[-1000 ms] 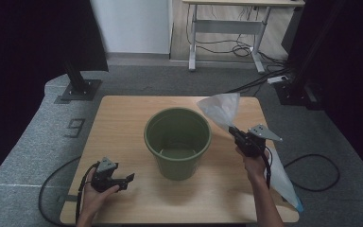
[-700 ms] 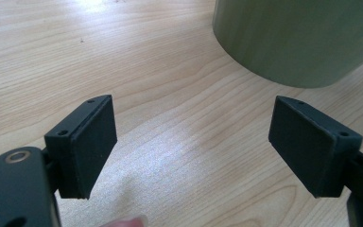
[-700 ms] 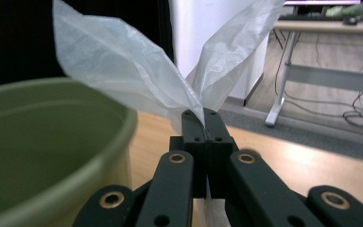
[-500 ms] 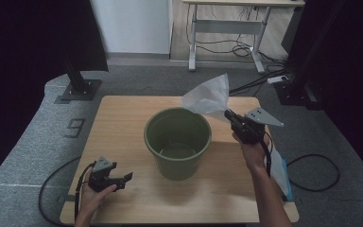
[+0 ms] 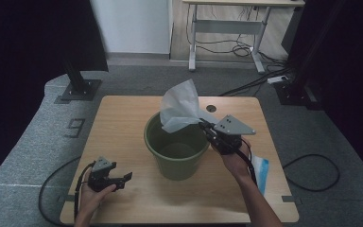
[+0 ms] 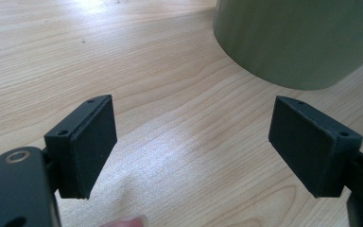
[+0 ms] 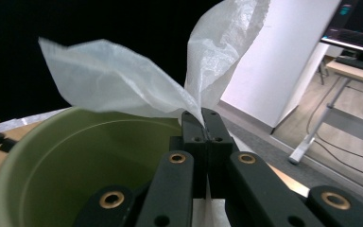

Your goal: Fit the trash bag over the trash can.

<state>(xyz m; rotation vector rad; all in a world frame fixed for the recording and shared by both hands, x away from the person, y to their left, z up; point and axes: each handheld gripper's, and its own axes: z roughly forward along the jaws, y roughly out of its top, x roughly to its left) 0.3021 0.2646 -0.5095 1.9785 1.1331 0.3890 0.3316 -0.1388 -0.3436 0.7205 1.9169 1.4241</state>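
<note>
A green bucket (image 5: 177,149) stands upright in the middle of the wooden table (image 5: 123,118). My right gripper (image 5: 203,124) is shut on a thin white plastic bag (image 5: 179,108), held over the bucket's far right rim. In the right gripper view the jaws pinch the plastic bag (image 7: 137,85), which fans out above the bucket (image 7: 75,156). My left gripper (image 5: 126,177) rests low at the table's front left, open, with nothing between its pads (image 6: 94,142). The bucket's wall (image 6: 293,42) rises ahead of it, to the right.
A blue and white packet (image 5: 261,171) lies on the table by the right forearm. A round cable hole (image 5: 211,108) sits near the table's far edge. Desk legs and cables (image 5: 236,47) stand on the floor beyond.
The right gripper has carried the plastic bag up and to the left, from beside the bucket to over its rim. The left gripper has stayed where it was.
</note>
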